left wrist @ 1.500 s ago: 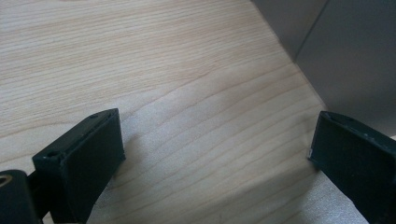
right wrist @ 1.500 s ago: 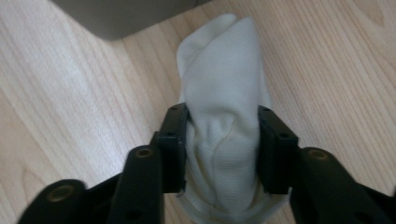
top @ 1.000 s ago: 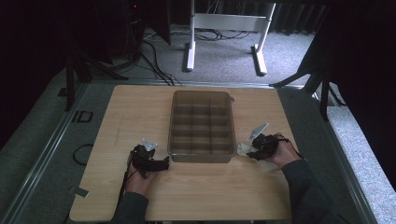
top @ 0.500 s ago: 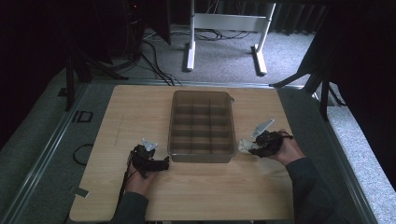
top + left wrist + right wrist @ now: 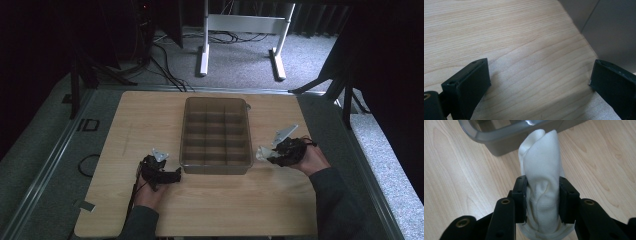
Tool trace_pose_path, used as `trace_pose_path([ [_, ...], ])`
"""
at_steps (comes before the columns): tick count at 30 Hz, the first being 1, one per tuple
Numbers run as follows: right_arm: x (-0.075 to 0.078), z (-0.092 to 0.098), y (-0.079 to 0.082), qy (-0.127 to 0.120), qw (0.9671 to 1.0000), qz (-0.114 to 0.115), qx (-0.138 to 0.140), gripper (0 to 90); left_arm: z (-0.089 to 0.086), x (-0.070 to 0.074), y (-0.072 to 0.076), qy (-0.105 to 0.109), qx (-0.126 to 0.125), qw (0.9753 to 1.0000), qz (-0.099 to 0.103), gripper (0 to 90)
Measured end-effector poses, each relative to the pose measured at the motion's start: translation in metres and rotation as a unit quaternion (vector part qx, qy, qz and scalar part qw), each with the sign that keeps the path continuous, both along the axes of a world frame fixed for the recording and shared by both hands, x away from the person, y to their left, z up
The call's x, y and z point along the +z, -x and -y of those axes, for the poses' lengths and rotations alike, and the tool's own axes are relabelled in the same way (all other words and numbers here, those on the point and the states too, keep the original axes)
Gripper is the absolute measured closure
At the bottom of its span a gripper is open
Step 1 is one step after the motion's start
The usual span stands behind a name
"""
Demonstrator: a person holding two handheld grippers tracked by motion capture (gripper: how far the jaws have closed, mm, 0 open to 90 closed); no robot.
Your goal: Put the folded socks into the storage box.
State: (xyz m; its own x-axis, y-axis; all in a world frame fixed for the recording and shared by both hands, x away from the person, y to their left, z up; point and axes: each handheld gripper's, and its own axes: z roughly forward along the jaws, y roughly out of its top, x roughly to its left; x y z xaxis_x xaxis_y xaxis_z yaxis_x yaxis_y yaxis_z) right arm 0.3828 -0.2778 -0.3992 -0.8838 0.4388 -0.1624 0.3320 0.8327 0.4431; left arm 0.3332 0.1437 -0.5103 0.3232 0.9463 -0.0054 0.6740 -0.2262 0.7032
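Note:
A grey divided plastic box point(image 5: 216, 136) sits in the middle of the wooden table point(image 5: 150, 112). My right gripper point(image 5: 267, 155) is just right of the box's near right corner, shut on a white cloth point(image 5: 541, 182) rolled upright between its jaws. The cloth's tip point(image 5: 261, 152) points toward the box wall point(image 5: 506, 143). My left gripper point(image 5: 175, 175) rests low on the table beside the box's near left corner, its jaws wide apart over bare wood point(image 5: 536, 75) with nothing between them. The box's grey wall point(image 5: 609, 32) rises at the upper right of the left gripper view.
The box has several small compartments that look bare. A metal rail point(image 5: 50, 160) runs along the table's left side, and cables point(image 5: 165, 70) and a white stand point(image 5: 240, 30) lie on the floor beyond the far edge.
My right gripper has shifted slightly with the cloth beside the box's near right corner. The left gripper has stayed where it was.

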Motion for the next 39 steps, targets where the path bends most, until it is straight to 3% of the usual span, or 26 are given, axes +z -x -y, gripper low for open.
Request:
trace_pose_path([
  [39, 0.021, -0.013, 0.008, -0.01, 0.9995, 0.014, 0.026, 64.2, 0.0, 0.0, 0.0, 0.0, 0.0, 1.0, 0.0, 2.9],
])
